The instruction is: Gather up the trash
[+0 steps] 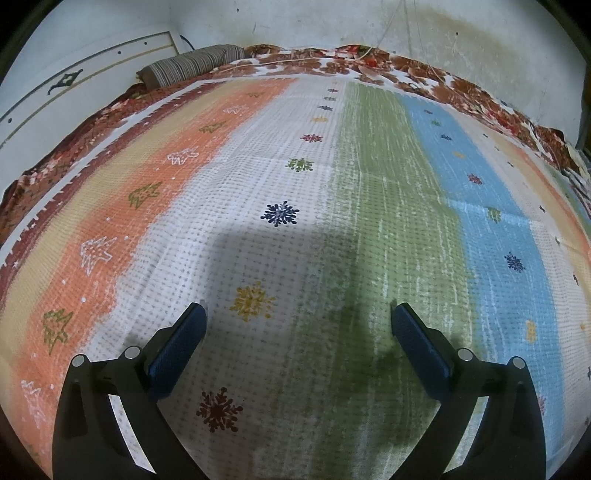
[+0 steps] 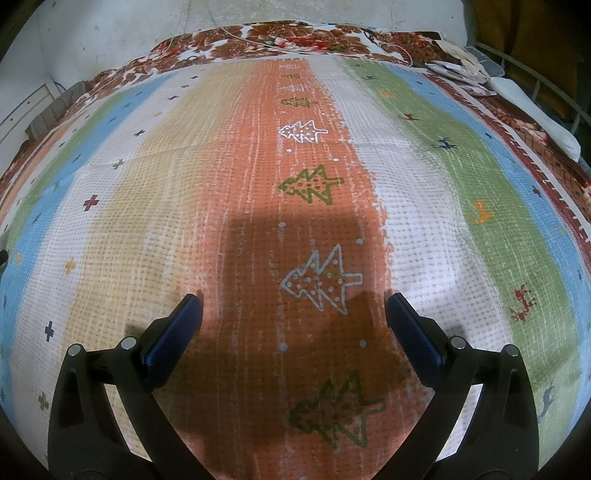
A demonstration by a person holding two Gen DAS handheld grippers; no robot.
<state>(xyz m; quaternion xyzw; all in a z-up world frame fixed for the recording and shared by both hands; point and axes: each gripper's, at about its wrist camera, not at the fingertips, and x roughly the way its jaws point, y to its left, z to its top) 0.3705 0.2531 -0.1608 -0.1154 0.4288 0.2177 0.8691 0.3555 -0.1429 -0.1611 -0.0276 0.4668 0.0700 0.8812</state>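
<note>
- The left gripper (image 1: 298, 314) hangs low over the striped bed cover (image 1: 373, 192), jaws spread wide with nothing between them; below the gap lie only the white and green stripes and a yellow snowflake print.
- The right gripper (image 2: 293, 304) is the same: wide apart, holding nothing, poised over the orange stripe with its tree prints.
- No trash shows ahead of either tool. I cannot tell where it is, nor any bin or bag for it; it may lie outside both views.
- My judgement: either collecting has not begun or this stretch is already cleared; the pictures do not settle which.
- Far ahead and to the right of the right gripper, at the bed's corner, sits a heap of pale cloth or paper bits (image 2: 456, 68); too small to say whether that is trash.
- Room ahead of both tools is wide and flat, nothing to knock.
- Limits: beyond the cover a brown floral blanket (image 1: 332, 64) runs along the stained wall (image 1: 280, 22); a striped pillow (image 1: 188, 64) lies far ahead-left of the left tool beside a white headboard (image 1: 92, 88); a metal rail (image 2: 546, 85) stands far right of the right tool.
</note>
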